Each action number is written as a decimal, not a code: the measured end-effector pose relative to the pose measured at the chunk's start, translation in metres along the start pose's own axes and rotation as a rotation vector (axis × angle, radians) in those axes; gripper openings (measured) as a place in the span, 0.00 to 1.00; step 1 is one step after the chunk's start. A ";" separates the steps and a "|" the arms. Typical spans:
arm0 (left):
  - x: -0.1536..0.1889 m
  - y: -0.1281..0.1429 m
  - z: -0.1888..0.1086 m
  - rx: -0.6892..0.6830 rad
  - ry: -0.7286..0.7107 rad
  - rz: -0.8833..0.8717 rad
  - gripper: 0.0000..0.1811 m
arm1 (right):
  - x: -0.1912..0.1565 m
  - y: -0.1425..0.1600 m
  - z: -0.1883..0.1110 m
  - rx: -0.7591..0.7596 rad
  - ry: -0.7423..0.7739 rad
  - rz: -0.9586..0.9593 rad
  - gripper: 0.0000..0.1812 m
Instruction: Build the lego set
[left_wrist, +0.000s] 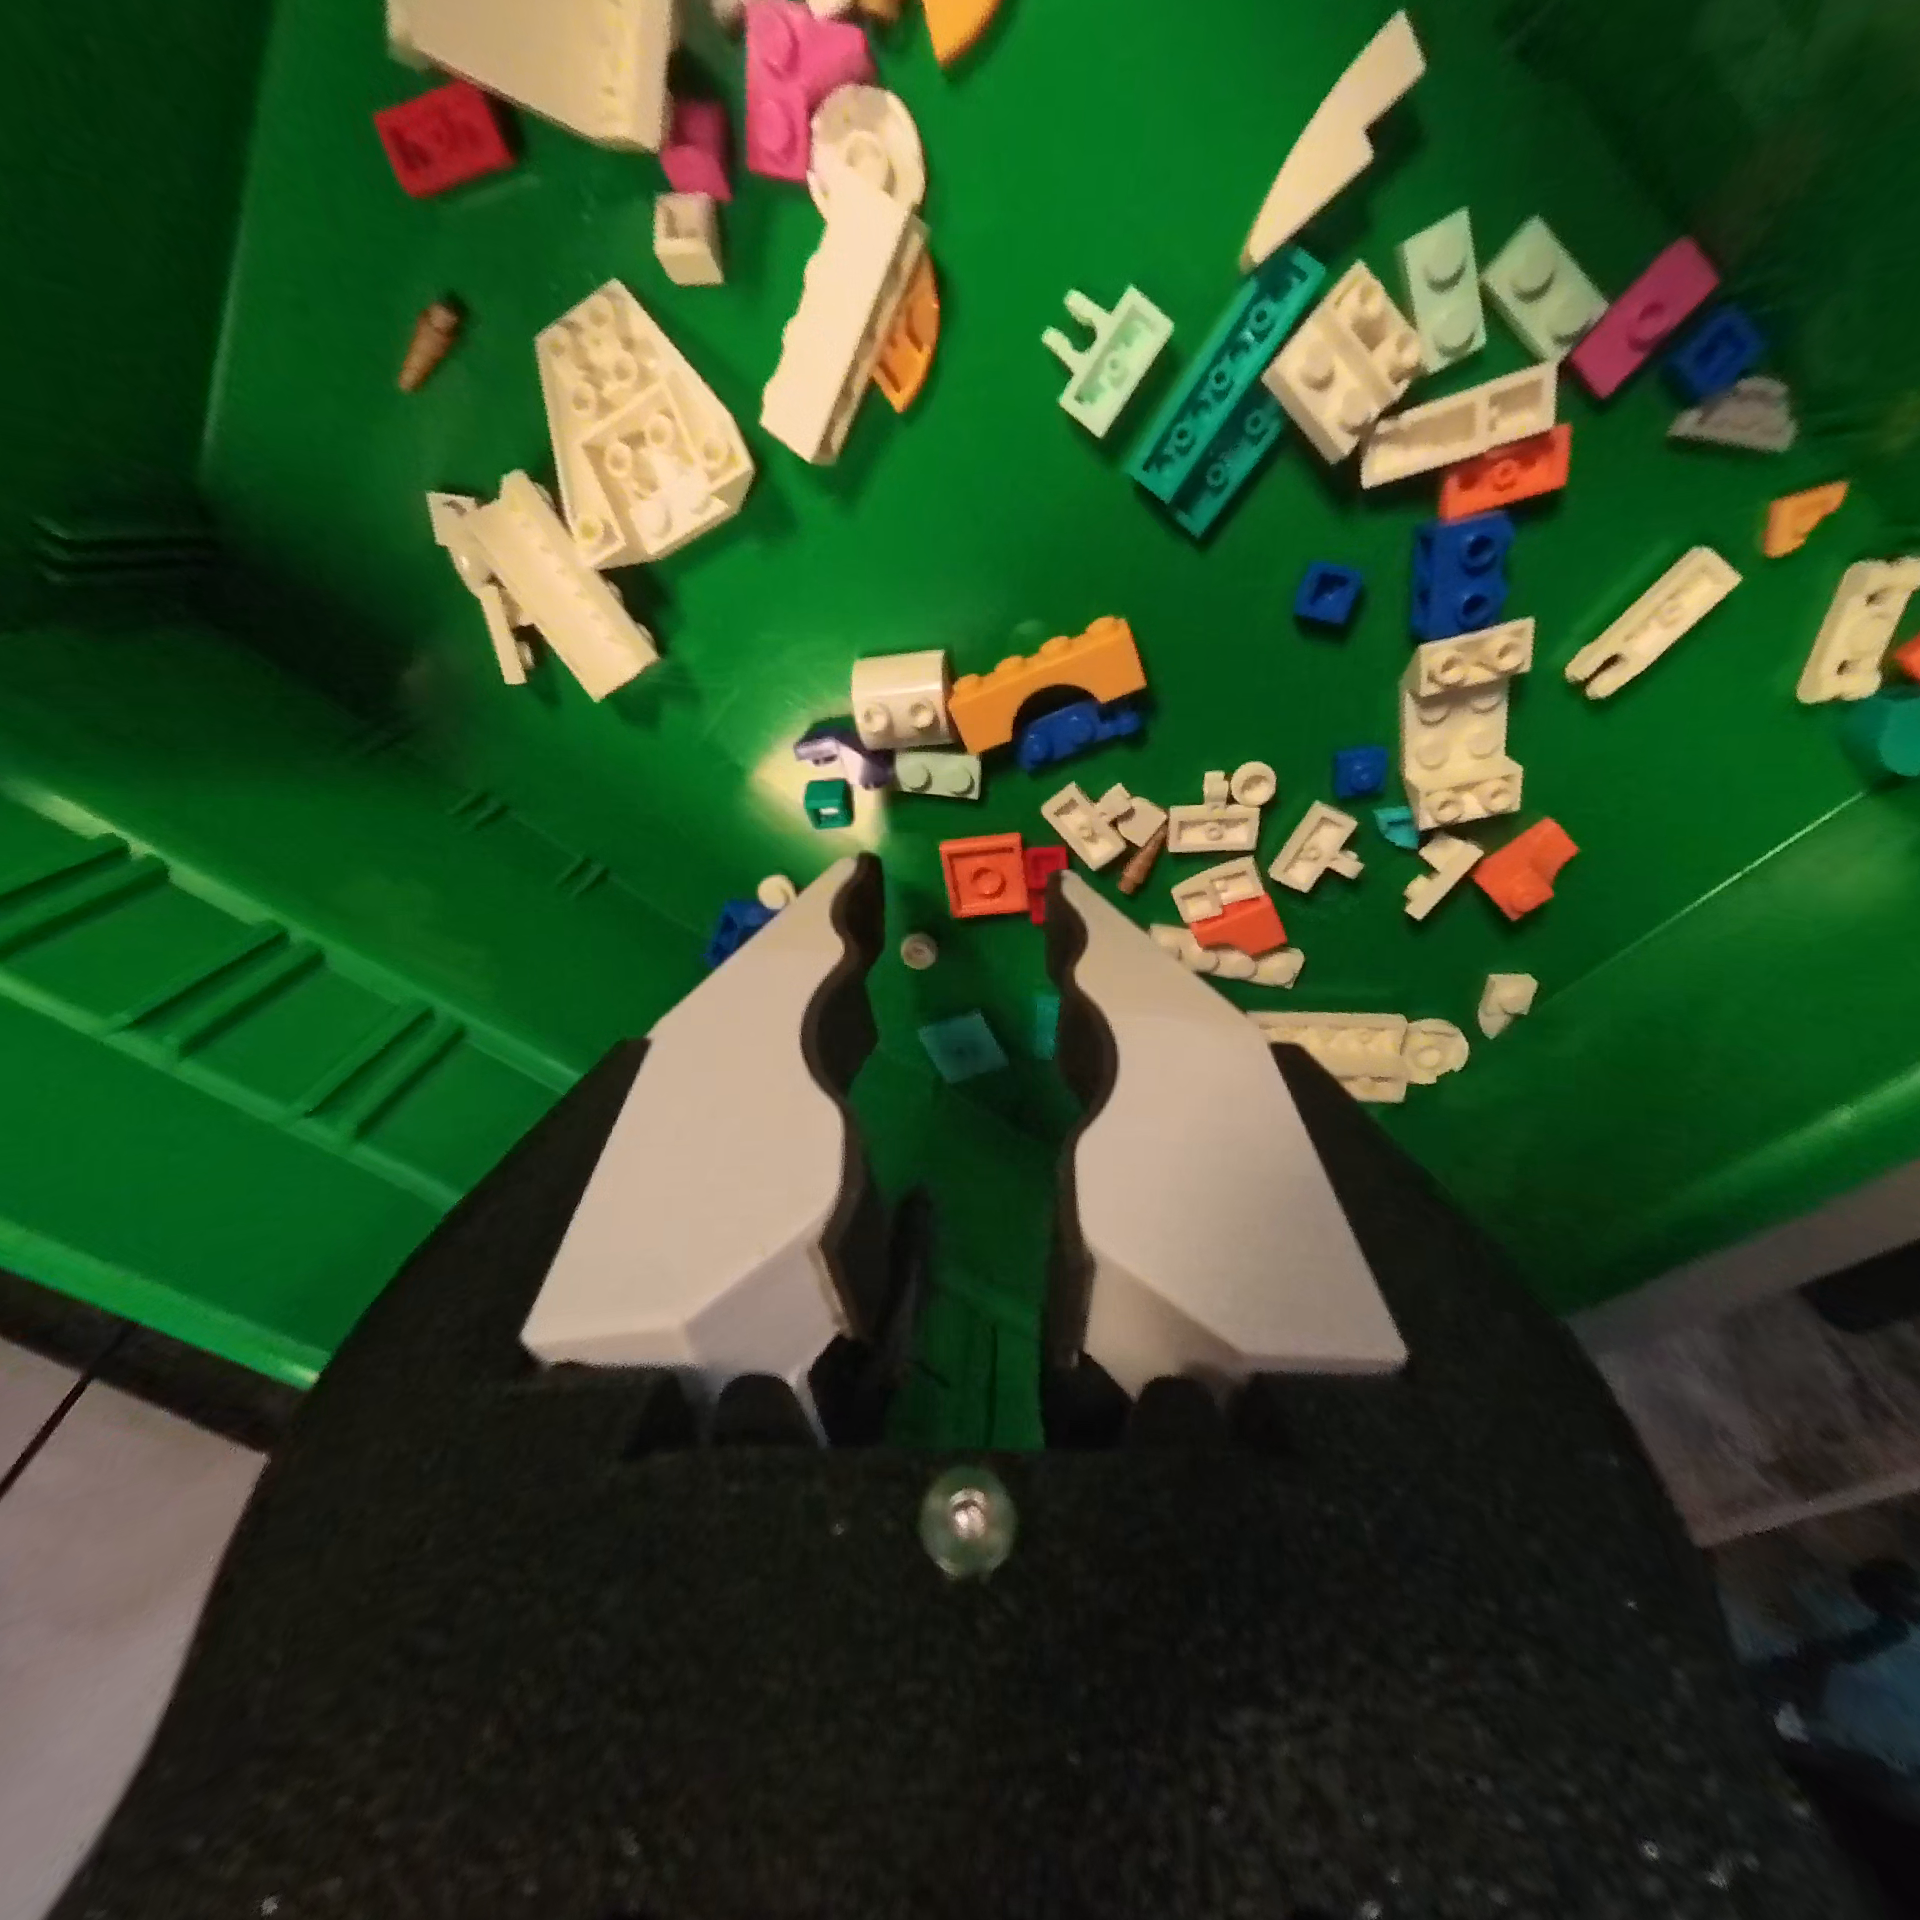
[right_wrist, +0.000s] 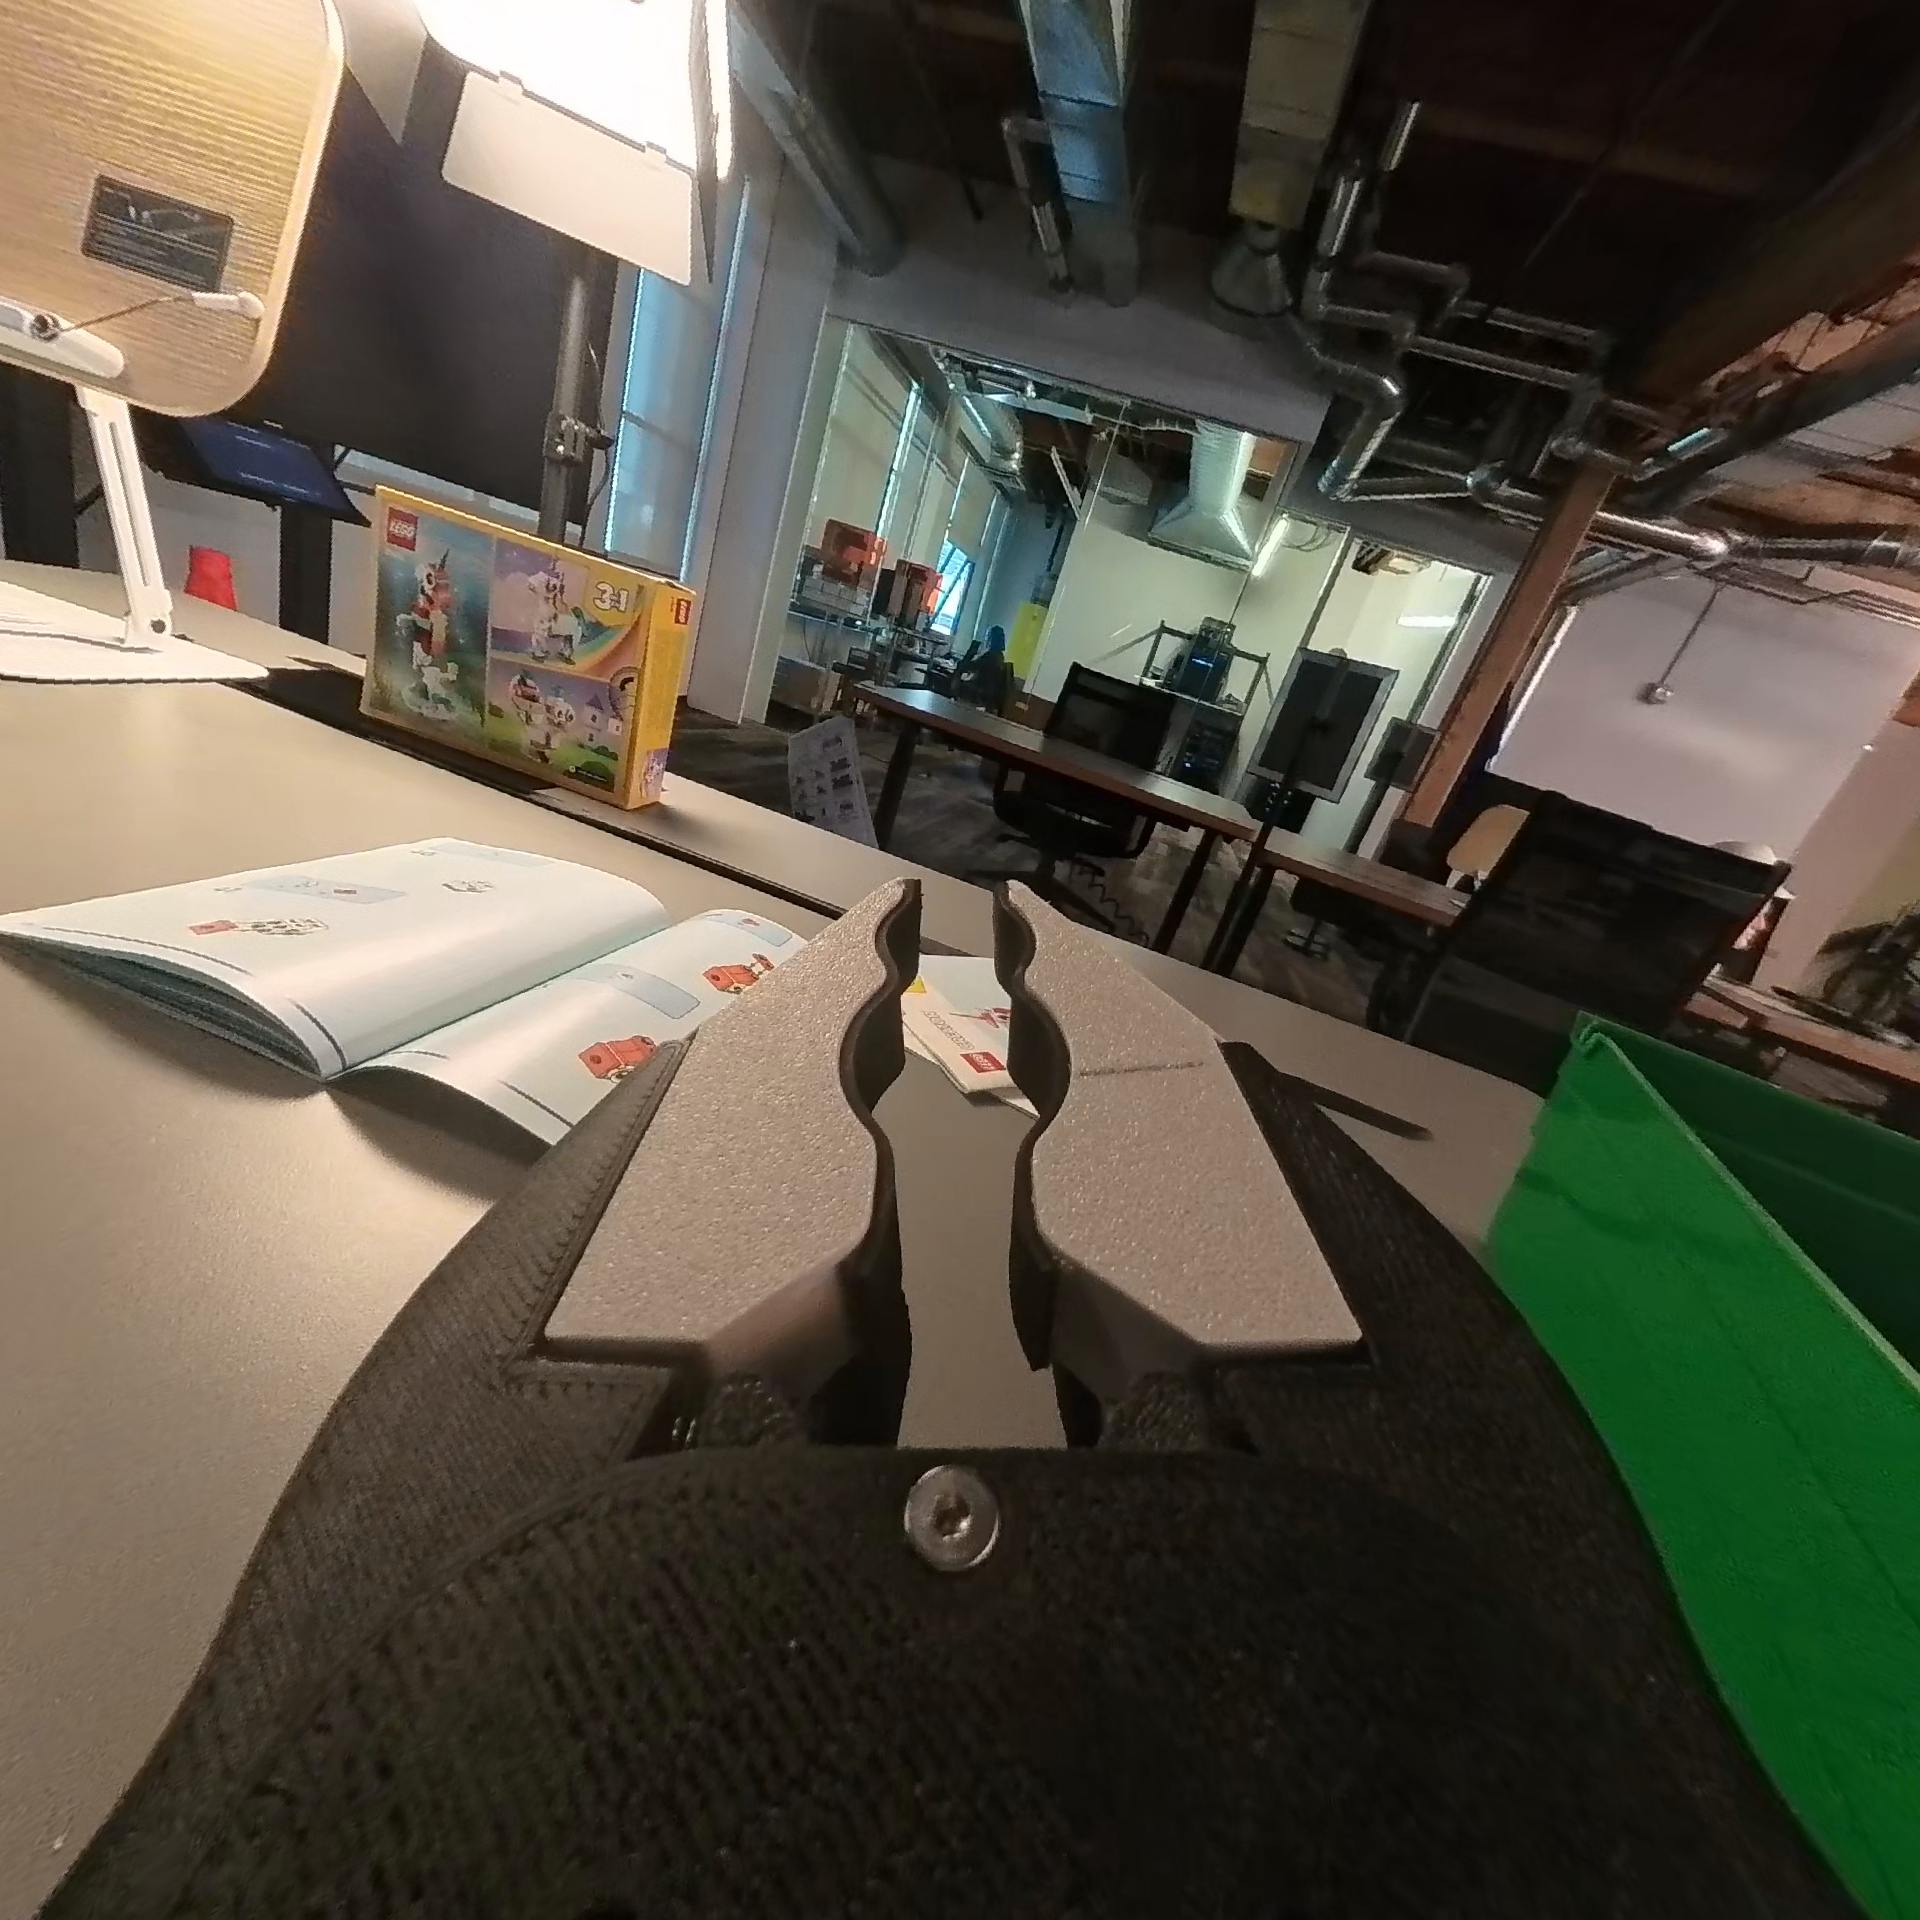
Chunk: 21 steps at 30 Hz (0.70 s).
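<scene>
One green bin (left_wrist: 312, 935), two booklets (right_wrist: 343, 966), one box (right_wrist: 525, 681).

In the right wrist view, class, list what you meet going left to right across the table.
Open instruction booklet → yellow set box → right tool, open and empty → green bin.

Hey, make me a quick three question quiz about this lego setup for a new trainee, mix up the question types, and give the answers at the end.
1. True or false: the left gripper is holding a brick.
2. The loose bricks lie in: A) the green bin B) the yellow box C) on the open instruction booklet.
3. Fill in: the right gripper hovers over the grey ____, beside the bin.

Key
1. False: its fingers are open and empty above the bricks.
2. A
3. table
</scene>
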<state>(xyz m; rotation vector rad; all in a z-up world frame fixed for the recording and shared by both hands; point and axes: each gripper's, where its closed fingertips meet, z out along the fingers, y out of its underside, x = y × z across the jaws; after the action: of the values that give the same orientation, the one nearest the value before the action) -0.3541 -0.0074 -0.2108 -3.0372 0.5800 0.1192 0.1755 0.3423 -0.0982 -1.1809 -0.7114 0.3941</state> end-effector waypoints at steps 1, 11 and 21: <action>-0.002 -0.001 0.000 0.011 -0.005 -0.006 0.15 | 0.000 0.000 0.000 0.000 0.000 0.000 0.06; -0.019 0.000 0.004 -0.002 -0.105 0.000 0.13 | 0.000 0.000 0.000 0.000 0.000 -0.002 0.06; -0.009 0.000 0.006 0.017 -0.003 -0.115 0.11 | 0.000 0.000 0.000 0.000 0.000 0.000 0.06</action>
<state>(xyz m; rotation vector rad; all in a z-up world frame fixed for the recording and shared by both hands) -0.3627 -0.0040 -0.2155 -3.0439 0.4033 0.1132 0.1752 0.3423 -0.0984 -1.1804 -0.7117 0.3945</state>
